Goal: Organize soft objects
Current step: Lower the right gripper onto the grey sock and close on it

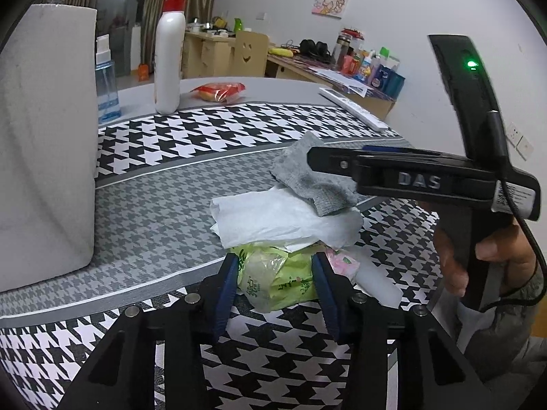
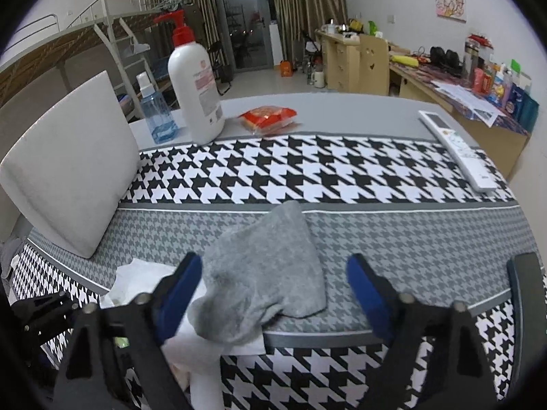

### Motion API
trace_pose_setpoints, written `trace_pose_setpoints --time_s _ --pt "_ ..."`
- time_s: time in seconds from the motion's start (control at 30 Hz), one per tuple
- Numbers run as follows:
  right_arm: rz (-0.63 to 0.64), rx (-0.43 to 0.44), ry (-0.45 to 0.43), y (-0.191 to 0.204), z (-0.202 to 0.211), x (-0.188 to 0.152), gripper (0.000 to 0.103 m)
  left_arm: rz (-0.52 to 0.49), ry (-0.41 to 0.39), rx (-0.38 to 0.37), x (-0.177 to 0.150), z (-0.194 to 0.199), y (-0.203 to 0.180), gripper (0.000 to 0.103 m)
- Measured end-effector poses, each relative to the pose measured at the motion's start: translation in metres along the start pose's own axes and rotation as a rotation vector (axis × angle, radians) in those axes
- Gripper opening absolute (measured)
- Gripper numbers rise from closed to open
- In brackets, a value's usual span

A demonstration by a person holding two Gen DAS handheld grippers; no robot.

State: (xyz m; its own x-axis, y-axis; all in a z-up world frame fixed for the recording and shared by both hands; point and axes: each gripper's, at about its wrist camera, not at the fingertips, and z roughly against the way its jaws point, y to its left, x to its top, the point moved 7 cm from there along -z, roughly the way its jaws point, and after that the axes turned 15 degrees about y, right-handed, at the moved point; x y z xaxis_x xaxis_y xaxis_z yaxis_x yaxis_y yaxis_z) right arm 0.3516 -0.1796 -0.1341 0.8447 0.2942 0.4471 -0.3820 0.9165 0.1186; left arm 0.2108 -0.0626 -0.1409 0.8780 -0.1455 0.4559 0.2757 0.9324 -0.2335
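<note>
The left gripper is sitting low over the near edge of the houndstooth mat, its blue pads straddling a green tissue pack; whether they are pressing the wrapper or merely flanking it, I cannot tell; the right gripper is hanging with its jaws spread wide and holding nothing, the grey sock lying between and just beyond its fingers.

Moving outward, the soft things are gathering into one pile at the near side of the mat: the tissue pack at the bottom, a crumpled white tissue sheet lying over it, the sock draped across the sheet's far right corner; a pink-patterned packet is peeking out beside the green one; a pale foam pad is leaning upright at the left, well apart from the pile.

As a judgement, the gathering is looking partly done; the stack is loose and untidy, and the foam pad is not yet with it.

The sock's long axis is running from the pile diagonally away toward the far side of the mat; its rumpled end is resting on the sheet, and which end is the toe I cannot tell.
</note>
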Motion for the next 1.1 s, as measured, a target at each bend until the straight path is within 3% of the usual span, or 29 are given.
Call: trace_pose_setpoints --time_s 0.1,0.23,0.47,0.53,0.7,1.1 --pt "-0.001 0.02 0.012 0.001 -0.005 0.001 0.083 -0.005 0.0 -0.001 -0.001 0.0 0.0 0.045" --pt "0.016 -0.019 0.051 0.003 -0.016 0.0 0.064 -0.007 -0.002 -0.001 -0.003 0.002 0.002 0.045" --pt "0.017 -0.044 0.069 0.0 -0.021 -0.003 0.052 -0.013 0.004 0.002 -0.005 0.005 0.001 0.045" --pt "0.011 -0.042 0.068 -0.002 -0.02 -0.003 0.038 -0.013 0.004 0.001 -0.006 0.006 0.002 0.045" --pt "0.005 -0.036 0.061 -0.004 -0.02 -0.002 0.016 -0.011 0.004 0.004 -0.008 0.009 0.003 0.045" --pt "-0.05 -0.005 -0.061 -0.018 0.027 -0.002 0.014 -0.01 -0.024 0.002 -0.014 0.023 0.001 0.044"
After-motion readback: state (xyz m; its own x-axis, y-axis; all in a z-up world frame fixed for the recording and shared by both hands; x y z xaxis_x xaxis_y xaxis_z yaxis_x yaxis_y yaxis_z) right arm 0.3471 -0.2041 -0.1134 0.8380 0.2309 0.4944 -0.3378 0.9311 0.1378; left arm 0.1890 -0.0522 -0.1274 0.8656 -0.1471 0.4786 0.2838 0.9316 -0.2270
